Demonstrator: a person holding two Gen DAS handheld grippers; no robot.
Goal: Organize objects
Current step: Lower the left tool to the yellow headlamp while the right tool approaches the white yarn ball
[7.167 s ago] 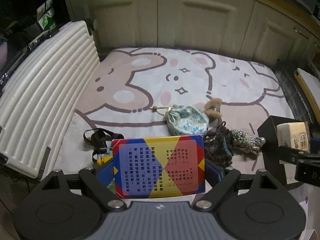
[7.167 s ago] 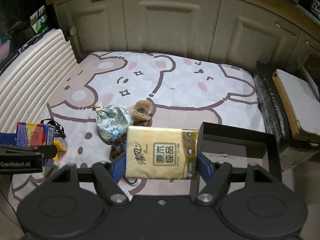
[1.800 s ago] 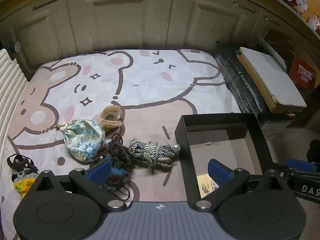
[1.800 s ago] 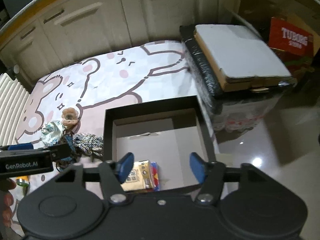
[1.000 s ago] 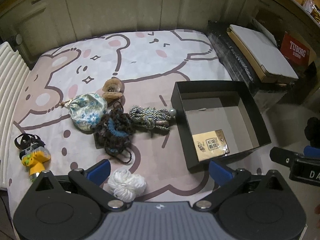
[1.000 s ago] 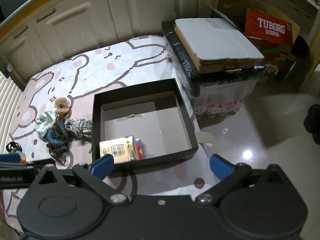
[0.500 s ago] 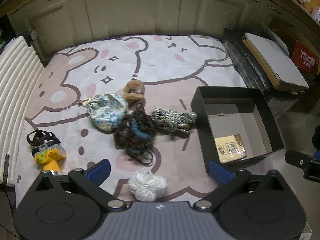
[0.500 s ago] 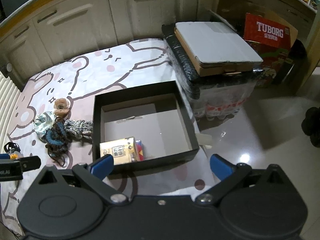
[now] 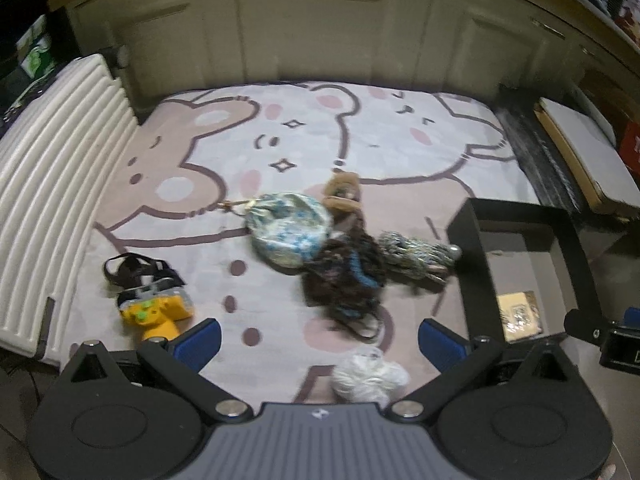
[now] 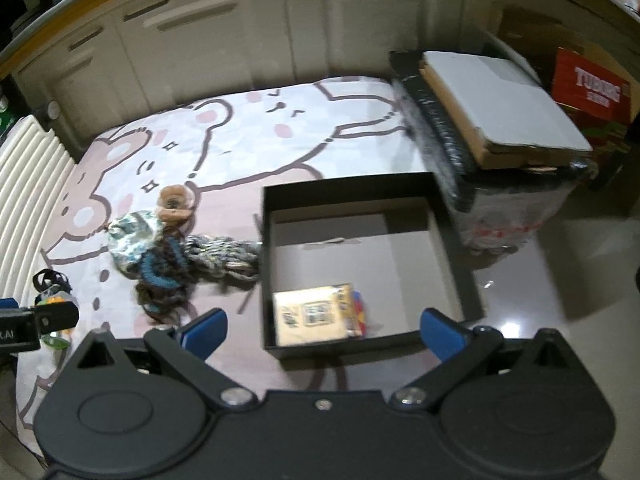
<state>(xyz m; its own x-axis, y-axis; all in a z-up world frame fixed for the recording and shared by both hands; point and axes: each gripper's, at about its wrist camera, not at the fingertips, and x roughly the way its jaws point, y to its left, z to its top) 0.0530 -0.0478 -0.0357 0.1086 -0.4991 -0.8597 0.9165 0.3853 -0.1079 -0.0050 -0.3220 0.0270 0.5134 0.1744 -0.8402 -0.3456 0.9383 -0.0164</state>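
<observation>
Right now my black box point(image 10: 452, 236) sits on the bear mat point(image 10: 248, 136), holding a tissue pack point(image 10: 310, 320) and a coloured box point(image 10: 357, 314) (near corner); both my left gripper point(image 9: 319, 338) and right gripper point(image 10: 323, 326) gape empty.

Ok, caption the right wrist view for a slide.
Open right gripper above a black box holding a tissue pack; clutter waits on the rug.
</observation>
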